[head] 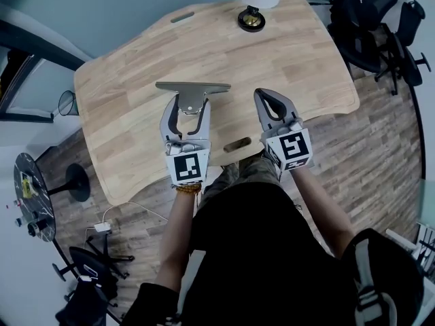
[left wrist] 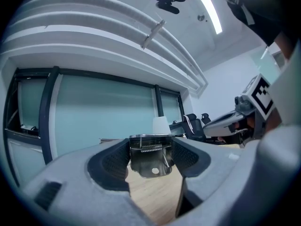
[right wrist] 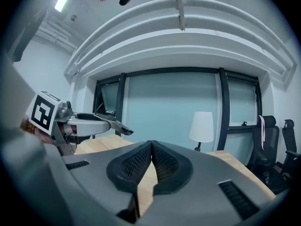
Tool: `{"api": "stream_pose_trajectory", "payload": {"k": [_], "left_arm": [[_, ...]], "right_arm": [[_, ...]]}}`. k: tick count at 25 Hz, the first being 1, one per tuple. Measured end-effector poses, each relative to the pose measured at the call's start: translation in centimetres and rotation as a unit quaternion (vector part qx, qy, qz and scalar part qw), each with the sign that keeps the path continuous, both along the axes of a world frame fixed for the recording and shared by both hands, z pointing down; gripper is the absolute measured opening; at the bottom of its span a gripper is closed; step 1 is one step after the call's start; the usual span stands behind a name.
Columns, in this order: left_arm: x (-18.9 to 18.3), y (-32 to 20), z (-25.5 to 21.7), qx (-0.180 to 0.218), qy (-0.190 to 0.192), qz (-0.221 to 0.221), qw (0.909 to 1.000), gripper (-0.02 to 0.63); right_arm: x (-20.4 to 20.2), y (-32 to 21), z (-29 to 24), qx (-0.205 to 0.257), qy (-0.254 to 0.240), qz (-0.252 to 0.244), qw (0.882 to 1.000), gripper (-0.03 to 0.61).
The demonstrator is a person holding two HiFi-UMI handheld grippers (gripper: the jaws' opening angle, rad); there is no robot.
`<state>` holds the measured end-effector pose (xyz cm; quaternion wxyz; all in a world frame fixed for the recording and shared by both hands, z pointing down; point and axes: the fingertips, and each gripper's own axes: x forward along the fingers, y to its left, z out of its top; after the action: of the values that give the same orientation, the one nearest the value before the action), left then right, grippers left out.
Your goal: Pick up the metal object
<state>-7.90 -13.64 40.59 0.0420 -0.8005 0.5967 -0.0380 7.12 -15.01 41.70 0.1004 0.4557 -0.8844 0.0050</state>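
Observation:
The metal object (head: pixel 192 87) is a flat grey plate on a folded steel bracket with a small spring (left wrist: pixel 150 148). Its bracket sits between the pads of my left gripper (head: pixel 189 111), which press on both sides of it. It hangs over the wooden table (head: pixel 129 107), near the front middle. In the left gripper view the left gripper (left wrist: pixel 151 158) frames the bracket and its round hole. My right gripper (head: pixel 270 98) is level with it on the right, shut and empty. The right gripper (right wrist: pixel 152 149) has its pads together, and the left gripper (right wrist: pixel 77 121) shows at that view's left edge.
A lamp (head: pixel 254 2) with a white shade stands at the table's far edge. Black office chairs (head: pixel 370 12) are beyond the table's right end. A small round side table (head: pixel 30 195) stands on the floor at left. A dark slot (head: pixel 236 144) is cut near the table's front edge.

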Motion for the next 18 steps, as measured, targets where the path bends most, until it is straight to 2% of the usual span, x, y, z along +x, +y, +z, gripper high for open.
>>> {"api": "stream_pose_trajectory", "payload": {"k": [18], "left_arm": [[0.3, -1.0, 0.3, 0.002, 0.015, 0.011, 0.9998, 0.278]], "right_arm": [[0.4, -1.0, 0.3, -0.002, 0.007, 0.015, 1.0, 0.005]]}}
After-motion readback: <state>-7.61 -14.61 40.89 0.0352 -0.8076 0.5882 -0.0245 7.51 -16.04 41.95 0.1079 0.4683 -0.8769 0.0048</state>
